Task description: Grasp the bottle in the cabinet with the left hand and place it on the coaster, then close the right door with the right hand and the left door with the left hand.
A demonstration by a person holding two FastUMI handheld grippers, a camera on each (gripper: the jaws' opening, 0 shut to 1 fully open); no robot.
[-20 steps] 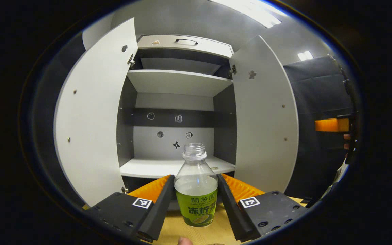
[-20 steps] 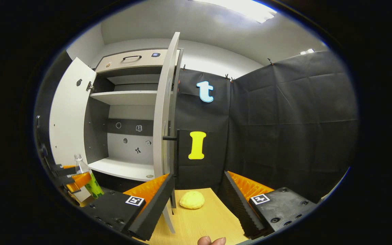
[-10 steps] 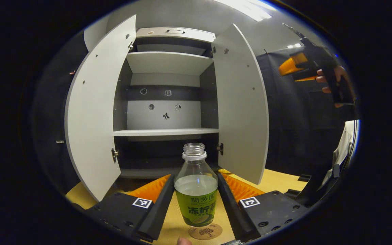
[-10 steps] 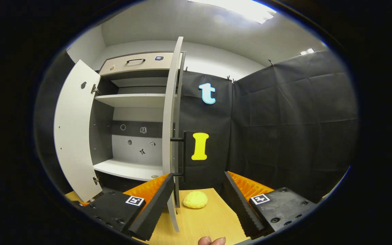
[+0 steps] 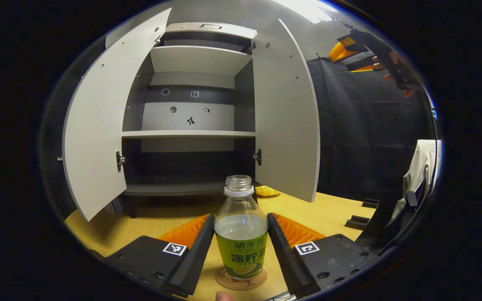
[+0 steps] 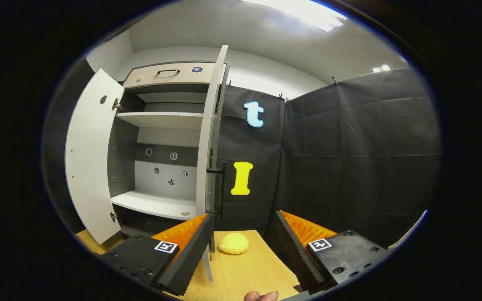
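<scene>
In the left gripper view, a clear bottle (image 5: 241, 234) with a green label and no cap stands upright between the black fingers of my left gripper (image 5: 240, 217), which is shut on it. The bottle's base is right over a round cork coaster (image 5: 226, 280) on the wooden table; whether it touches is unclear. Behind stands the cabinet with its left door (image 5: 98, 125) and right door (image 5: 285, 117) swung wide. My right gripper (image 6: 244, 215) is open and holds nothing, just in front of the right door's edge (image 6: 209, 138) and its black handle (image 6: 222, 188). Farther off, a hand holds the right gripper (image 5: 349, 54) high up.
A yellow lumpy object (image 6: 233, 243) lies on the wooden table (image 6: 257, 271) by the right door's foot, also seen past the bottle (image 5: 266, 191). The cabinet shelves (image 5: 188, 134) are bare. Black cloth walls close off the right side.
My left gripper has come down and back with the bottle, bringing it over the coaster near the table. The right gripper has hardly moved.
</scene>
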